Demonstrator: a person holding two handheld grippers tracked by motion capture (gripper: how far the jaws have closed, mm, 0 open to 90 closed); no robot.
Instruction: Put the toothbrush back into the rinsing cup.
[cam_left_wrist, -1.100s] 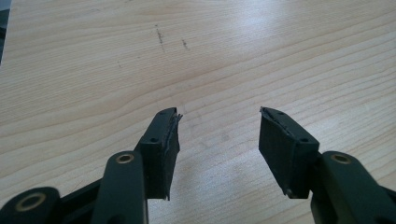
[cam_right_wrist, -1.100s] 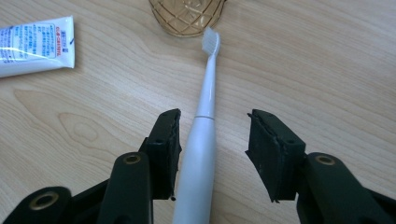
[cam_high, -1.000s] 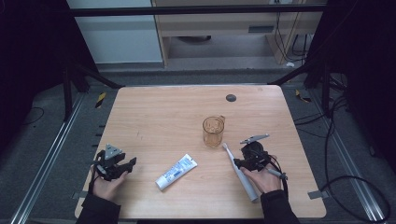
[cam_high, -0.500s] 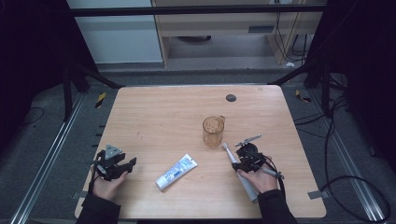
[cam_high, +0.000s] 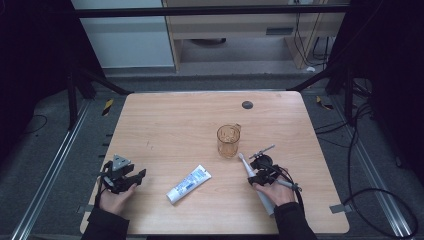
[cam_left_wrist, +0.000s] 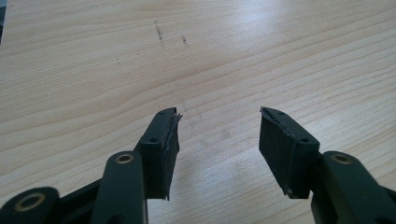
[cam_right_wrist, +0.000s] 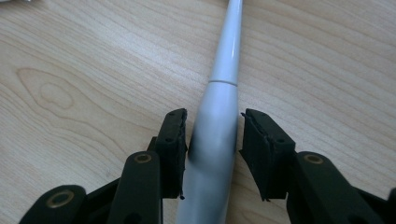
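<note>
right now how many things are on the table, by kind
Electric toothbrush: 1
Toothpaste tube: 1
Amber cup: 1
Dark round disc: 1
Total: 4

Seen from above, a person's two hands hold grippers at the near edge of a wooden counter (cam_high: 165, 120): the left gripper (cam_high: 131, 178) over bare wood, the right gripper (cam_high: 257, 176) at a white toothbrush (cam_high: 253, 179) beside an amber cup (cam_high: 228, 140), a toothpaste tube (cam_high: 189, 183) between them.
</note>
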